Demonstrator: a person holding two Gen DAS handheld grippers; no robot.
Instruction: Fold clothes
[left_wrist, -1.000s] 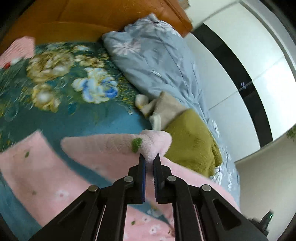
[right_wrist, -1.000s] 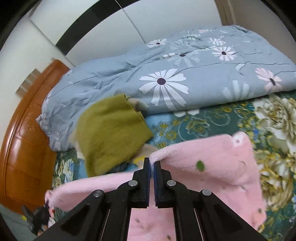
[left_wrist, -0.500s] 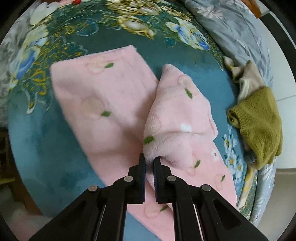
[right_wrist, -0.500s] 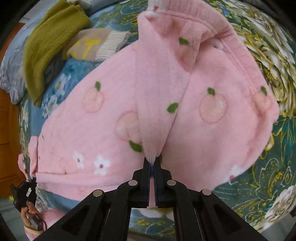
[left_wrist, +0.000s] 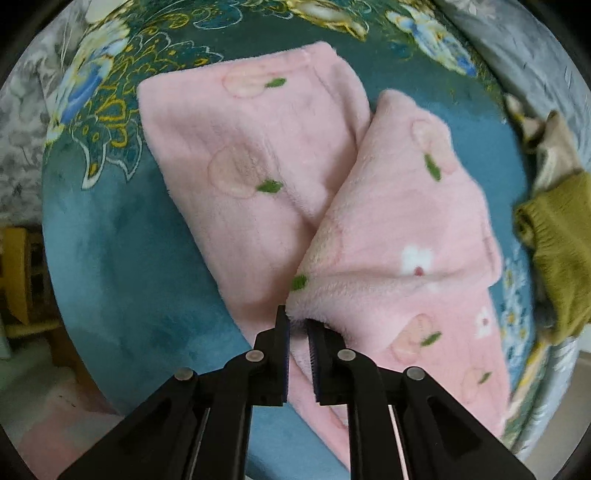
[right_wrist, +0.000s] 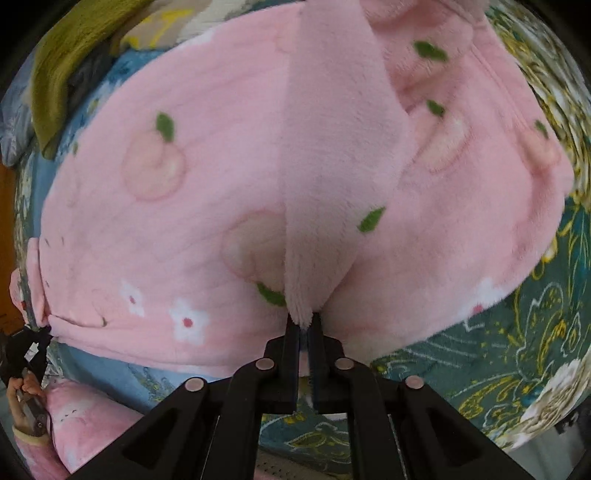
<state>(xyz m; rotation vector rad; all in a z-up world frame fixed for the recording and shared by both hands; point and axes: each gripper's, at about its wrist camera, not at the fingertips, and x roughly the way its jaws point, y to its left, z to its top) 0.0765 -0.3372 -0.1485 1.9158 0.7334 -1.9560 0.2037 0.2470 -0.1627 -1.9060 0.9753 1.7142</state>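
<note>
pink fleece folded over on the bed

both tools were easing open, left tool (left_wrist: 297, 326) and right tool (right_wrist: 304, 326), with pink fleece garment (left_wrist: 388, 236) corners between. fluffy fabric could cling, dragging the fold open.

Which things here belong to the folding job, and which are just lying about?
In the job: pink fleece garment, left gripper opening on its edge, right gripper pinching a fold.
Lying about: olive knit, beige garment, floral bedspread.
</note>
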